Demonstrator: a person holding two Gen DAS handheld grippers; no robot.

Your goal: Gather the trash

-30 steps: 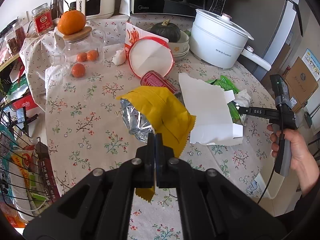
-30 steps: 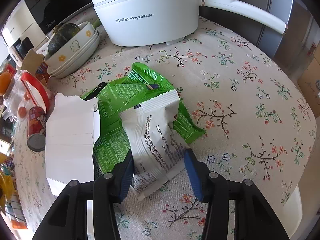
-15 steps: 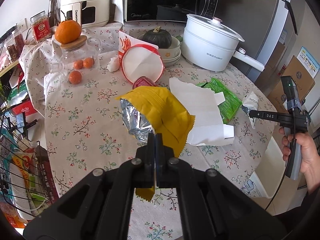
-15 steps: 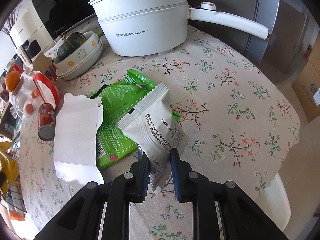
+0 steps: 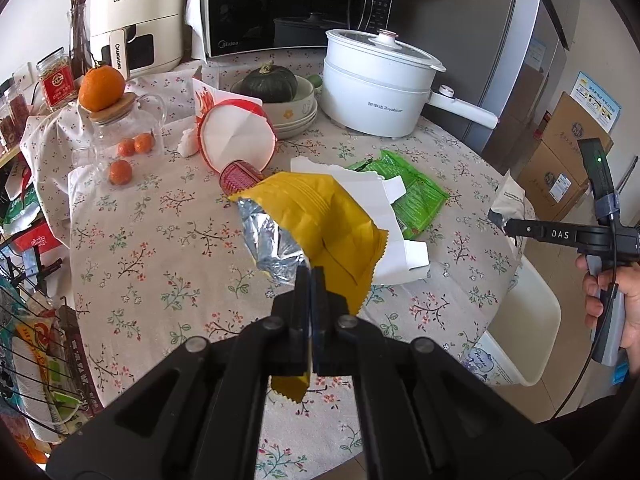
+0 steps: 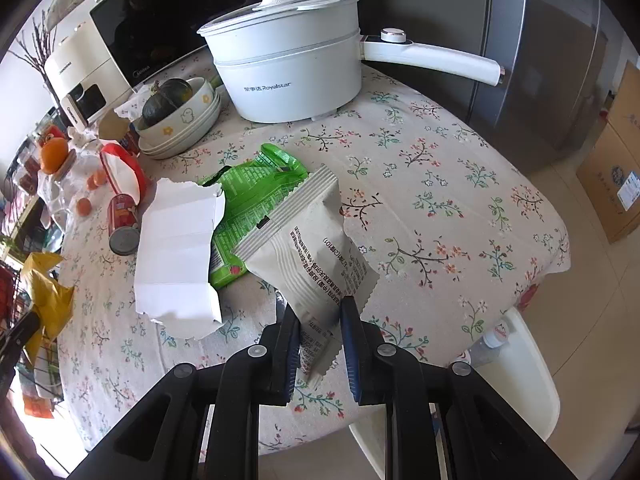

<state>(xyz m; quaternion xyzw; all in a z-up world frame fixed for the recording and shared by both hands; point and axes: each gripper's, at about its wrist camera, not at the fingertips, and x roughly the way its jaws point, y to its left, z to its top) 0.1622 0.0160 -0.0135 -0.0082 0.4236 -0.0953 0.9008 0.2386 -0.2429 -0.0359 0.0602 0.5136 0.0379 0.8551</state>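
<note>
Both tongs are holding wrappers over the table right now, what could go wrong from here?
1. The right tongs pinch only the bottom corner of the white printed snack pouch; it may slip out during the carry.
2. The yellow foil-lined wrapper, clamped in the left tongs, hangs open and could spill crumbs onto the floral tablecloth.
3. The green plastic wrapper lies partly under the torn white paper box, so it could be missed.

Yellow wrapper [image 5: 320,216] and white packet [image 6: 316,256] both lifted

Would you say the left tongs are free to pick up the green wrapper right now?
Probably not: the left tongs are shut on the yellow wrapper, and the white paper partly covers the green wrapper.
</note>
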